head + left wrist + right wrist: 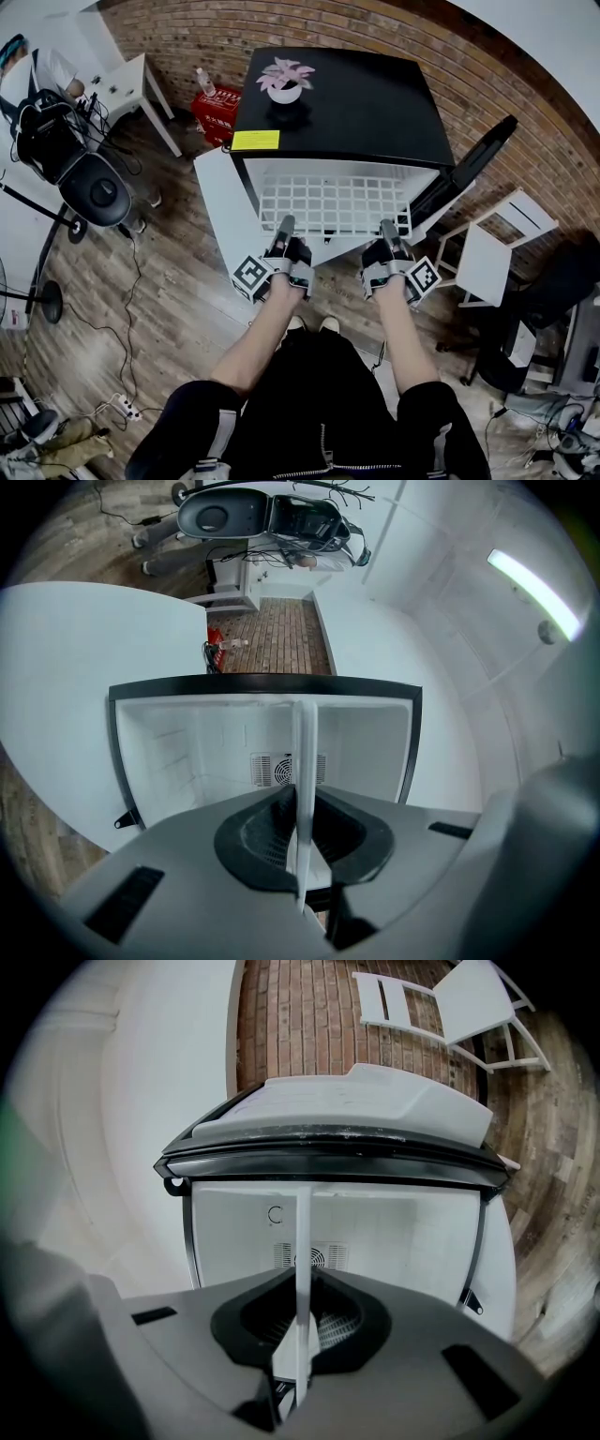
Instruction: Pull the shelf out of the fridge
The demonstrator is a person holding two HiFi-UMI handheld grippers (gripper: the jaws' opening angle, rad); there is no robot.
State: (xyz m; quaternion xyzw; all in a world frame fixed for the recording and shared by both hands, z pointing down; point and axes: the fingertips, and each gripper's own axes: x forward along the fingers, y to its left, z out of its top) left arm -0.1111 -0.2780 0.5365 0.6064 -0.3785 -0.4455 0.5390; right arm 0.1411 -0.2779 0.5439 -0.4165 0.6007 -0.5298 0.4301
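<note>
Left gripper [284, 228]: jaws clamped on near edge of wire shelf [333, 202], left part. Shelf: white grid, level, partly out of open fridge [375, 103]; likely light, stiff, coating slick; best held at near rail, both sides. Right gripper [389, 230]: jaws clamped on same edge, right part. Yellow label [256, 140] on fridge top: print unreadable.

A red brick wall [375, 28] meets a wooden plank floor [169, 309]. A white folding chair [487, 253] stands at the right and a black office chair [94, 187] at the left. What may be a power strip [122, 405] lies on the floor.
</note>
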